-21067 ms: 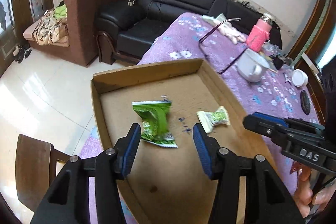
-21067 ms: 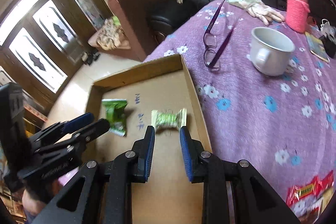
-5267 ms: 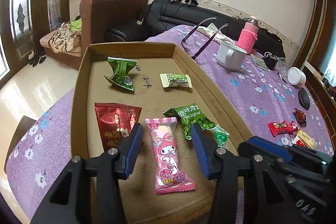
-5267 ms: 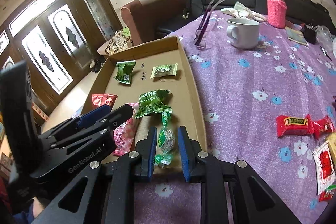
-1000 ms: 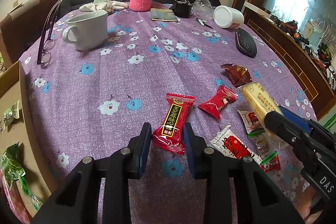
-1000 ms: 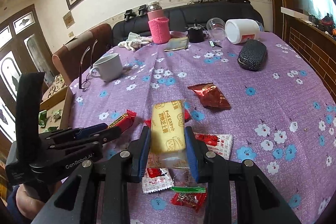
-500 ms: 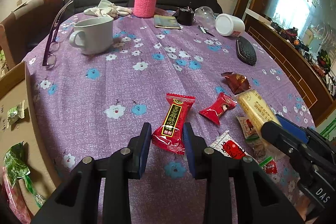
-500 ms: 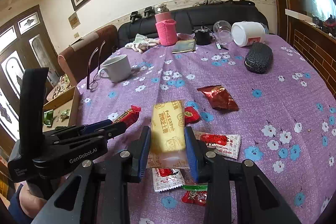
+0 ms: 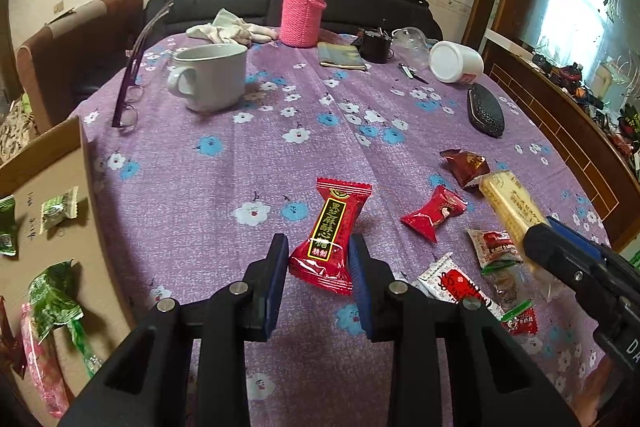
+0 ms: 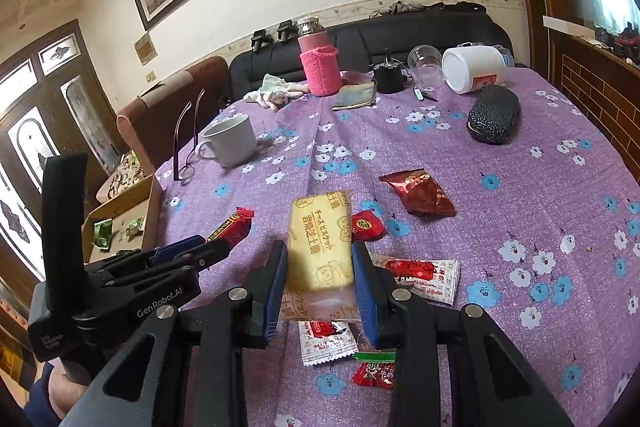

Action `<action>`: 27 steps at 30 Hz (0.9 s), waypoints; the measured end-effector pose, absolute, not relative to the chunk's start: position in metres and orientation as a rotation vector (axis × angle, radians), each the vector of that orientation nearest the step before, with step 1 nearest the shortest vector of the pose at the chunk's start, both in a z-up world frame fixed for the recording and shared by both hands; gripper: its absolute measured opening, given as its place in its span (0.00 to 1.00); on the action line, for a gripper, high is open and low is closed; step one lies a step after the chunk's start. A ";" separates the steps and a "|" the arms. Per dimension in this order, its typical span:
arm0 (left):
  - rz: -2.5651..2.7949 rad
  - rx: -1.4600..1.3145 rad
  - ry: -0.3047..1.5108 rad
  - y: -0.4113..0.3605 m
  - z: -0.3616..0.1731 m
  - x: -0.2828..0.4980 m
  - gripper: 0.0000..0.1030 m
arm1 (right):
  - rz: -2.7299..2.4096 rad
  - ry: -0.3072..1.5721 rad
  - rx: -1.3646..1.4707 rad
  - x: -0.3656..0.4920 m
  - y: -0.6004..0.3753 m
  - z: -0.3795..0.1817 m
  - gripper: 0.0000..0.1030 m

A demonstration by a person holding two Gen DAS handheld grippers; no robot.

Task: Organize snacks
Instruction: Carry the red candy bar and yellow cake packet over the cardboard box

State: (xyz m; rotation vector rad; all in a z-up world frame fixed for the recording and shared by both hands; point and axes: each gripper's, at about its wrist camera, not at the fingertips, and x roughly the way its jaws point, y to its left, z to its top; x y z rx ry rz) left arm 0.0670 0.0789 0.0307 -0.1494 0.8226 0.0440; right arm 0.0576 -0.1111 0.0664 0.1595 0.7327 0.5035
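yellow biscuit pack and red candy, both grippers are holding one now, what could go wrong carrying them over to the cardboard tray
The right gripper pinches only the near end of the long yellow biscuit pack, so it may sag or slip out.

The left gripper grips the long red candy wrapper by its crinkly lower end; it could slide free.

The brown cardboard tray has a raised wall that a low carry could snag.

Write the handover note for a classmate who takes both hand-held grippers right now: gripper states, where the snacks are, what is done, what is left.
Left hand-held gripper: shut on the long red candy, lifted off the cloth.
Right hand-held gripper: shut on the yellow biscuit pack, also raised.
Done: several green, pink and red snacks lie in the cardboard tray at the left.
Left: carry both held snacks to the tray, then collect the small red candy, the dark red packet and the sachets near the table edge.
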 end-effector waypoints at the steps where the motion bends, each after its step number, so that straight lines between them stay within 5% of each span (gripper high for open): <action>1: 0.049 -0.146 0.818 0.079 0.031 0.065 0.29 | 0.505 0.733 0.162 0.057 -0.112 0.067 0.34; 27: 0.169 -0.092 0.702 0.090 0.056 0.006 0.29 | 0.552 0.706 0.127 0.045 -0.097 0.070 0.34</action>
